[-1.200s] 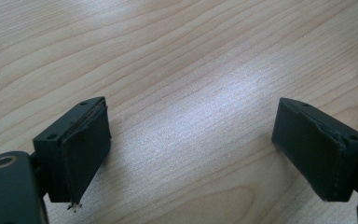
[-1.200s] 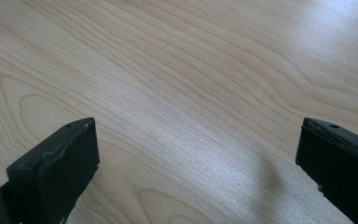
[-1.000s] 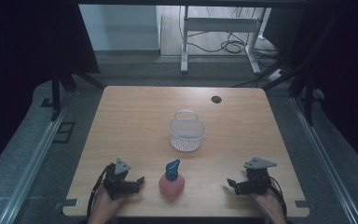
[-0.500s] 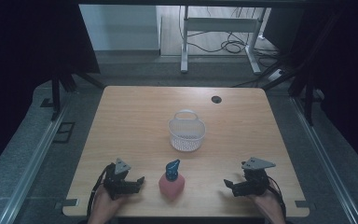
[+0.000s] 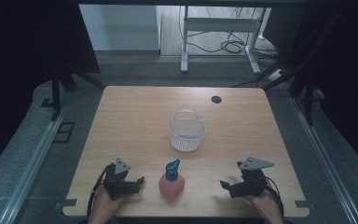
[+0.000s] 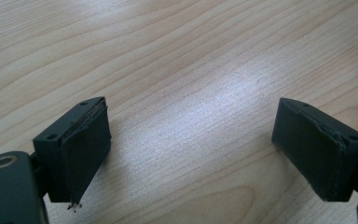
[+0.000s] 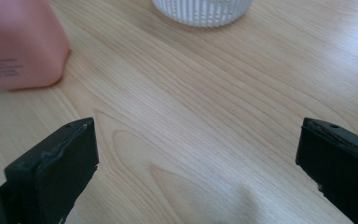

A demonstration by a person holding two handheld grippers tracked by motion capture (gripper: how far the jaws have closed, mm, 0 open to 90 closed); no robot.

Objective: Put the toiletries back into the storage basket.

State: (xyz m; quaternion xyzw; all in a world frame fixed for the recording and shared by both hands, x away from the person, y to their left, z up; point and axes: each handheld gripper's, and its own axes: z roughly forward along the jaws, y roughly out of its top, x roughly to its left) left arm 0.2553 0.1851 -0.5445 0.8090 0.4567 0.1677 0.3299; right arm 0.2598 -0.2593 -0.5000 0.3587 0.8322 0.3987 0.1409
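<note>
Near edge of the table: a person's two hands rest there, each with a gripper, and a pink bottle stands between them.
Table [image 5: 135, 116]: pale wood grain, with a small dark round fitting [image 5: 216, 99] near its far right corner.
Pink bottle [image 5: 171, 184]: upright on the wood close to the near edge, blue pump top [image 5: 172, 169] on it, touched by neither gripper. In the right gripper view its pink side [image 7: 18, 44] sits at the upper left, with small print too blurred to read.
White basket [image 5: 187, 134]: round, ribbed, handle raised at its far side, standing near the middle of the table, well beyond the bottle. Its lower wall [image 7: 203, 10] edges the top of the right gripper view.
Left gripper [image 5: 139, 181]: low over the wood just left of the bottle, pointing toward it. Its own view has the jaws [image 6: 193, 140] spread wide with bare wood between them; it holds nothing.
Right gripper [image 5: 224, 185]: near the bottle on the right, apart from it, tips turned toward it. Jaws [image 7: 196, 158] wide apart over bare table, nothing gripped.
Beyond the table: grey floor, a white frame [image 5: 219, 28] and loose cables [image 5: 228, 46].
</note>
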